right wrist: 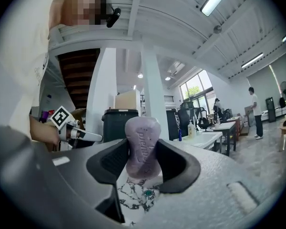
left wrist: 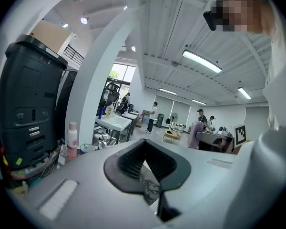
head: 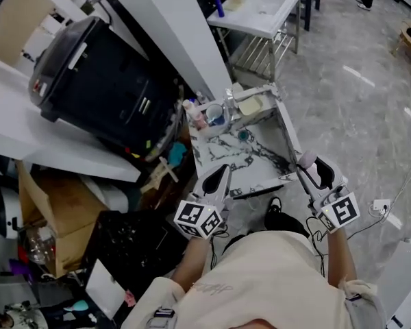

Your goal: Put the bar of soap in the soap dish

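Note:
My right gripper (head: 307, 164) (right wrist: 142, 152) is shut on a mauve bar of soap (right wrist: 142, 146) (head: 305, 159), which stands upright between the pads, above the right front edge of the marble-patterned basin (head: 222, 149). A pale beige soap dish (head: 249, 105) sits on the basin's far rim, well beyond the soap. Over the basin's near left edge, my left gripper (head: 220, 172) (left wrist: 144, 149) is shut with nothing in it. A small teal drain (head: 243, 135) (right wrist: 148, 193) lies in the basin floor.
A pink bottle (head: 194, 114) (left wrist: 72, 138) and a glass cup (head: 214, 114) stand at the basin's far left corner. A big black bin (head: 103, 88) leans close on the left. A dark rod (head: 257, 192) lies along the front rim. Another white sink table (head: 260, 9) stands farther off.

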Demonstrator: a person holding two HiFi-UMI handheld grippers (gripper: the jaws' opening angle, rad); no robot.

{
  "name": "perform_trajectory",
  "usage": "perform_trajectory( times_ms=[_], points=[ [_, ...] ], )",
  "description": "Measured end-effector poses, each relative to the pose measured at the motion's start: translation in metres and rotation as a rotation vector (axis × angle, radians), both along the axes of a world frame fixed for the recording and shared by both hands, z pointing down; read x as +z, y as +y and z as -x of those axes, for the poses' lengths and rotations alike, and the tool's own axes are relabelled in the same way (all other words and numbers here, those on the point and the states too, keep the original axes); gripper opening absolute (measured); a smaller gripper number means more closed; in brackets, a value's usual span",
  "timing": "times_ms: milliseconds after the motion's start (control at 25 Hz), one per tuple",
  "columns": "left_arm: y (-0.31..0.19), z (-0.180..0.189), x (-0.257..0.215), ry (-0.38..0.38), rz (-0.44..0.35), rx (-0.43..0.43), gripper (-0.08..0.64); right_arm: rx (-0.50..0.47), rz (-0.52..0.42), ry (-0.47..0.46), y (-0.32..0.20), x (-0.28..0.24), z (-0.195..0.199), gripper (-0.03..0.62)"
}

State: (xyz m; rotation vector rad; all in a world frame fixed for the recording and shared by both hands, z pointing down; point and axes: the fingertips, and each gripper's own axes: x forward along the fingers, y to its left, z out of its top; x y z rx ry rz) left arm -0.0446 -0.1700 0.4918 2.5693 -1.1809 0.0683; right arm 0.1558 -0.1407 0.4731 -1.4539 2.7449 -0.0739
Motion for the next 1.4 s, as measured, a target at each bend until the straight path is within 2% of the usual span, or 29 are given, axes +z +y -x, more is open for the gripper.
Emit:
perform_trajectory(
  times_ms=[120, 280, 520, 880, 1080, 1400],
  points=[
    [-0.017, -0.009, -0.003, 0.014, 0.009, -0.023, 0.017, -0.021, 0.019, -0.023, -0.024, 0.009, -0.01, 0.189],
    [-0.026, -0.008, -0.001, -0.003, 0.023, -0.058, 0.017, -0.053, 0.063, -0.094, -0.05, 0.016, -0.021, 0.189],
    [-0.036, 0.004, 0.001, -0.005, 0.036, -0.118, 0.017, -0.071, 0.06, -0.016, -0.088, 0.017, -0.028, 0.189],
    [-0.044, 0.012, 0.008, 0.019, 0.046, -0.151, 0.017, -0.125, -0.008, 0.285, -0.138, 0.018, -0.027, 0.189],
    [-0.055, 0.01, 0.006, 0.027, 0.034, -0.167, 0.017, -0.182, -0.014, 0.374, -0.169, 0.025, -0.017, 0.189],
    [-0.068, 0.009, 0.01, 0.015, 0.041, -0.167, 0.017, -0.298, -0.013, 0.582, -0.213, 0.057, 0.01, 0.189]
  ],
)
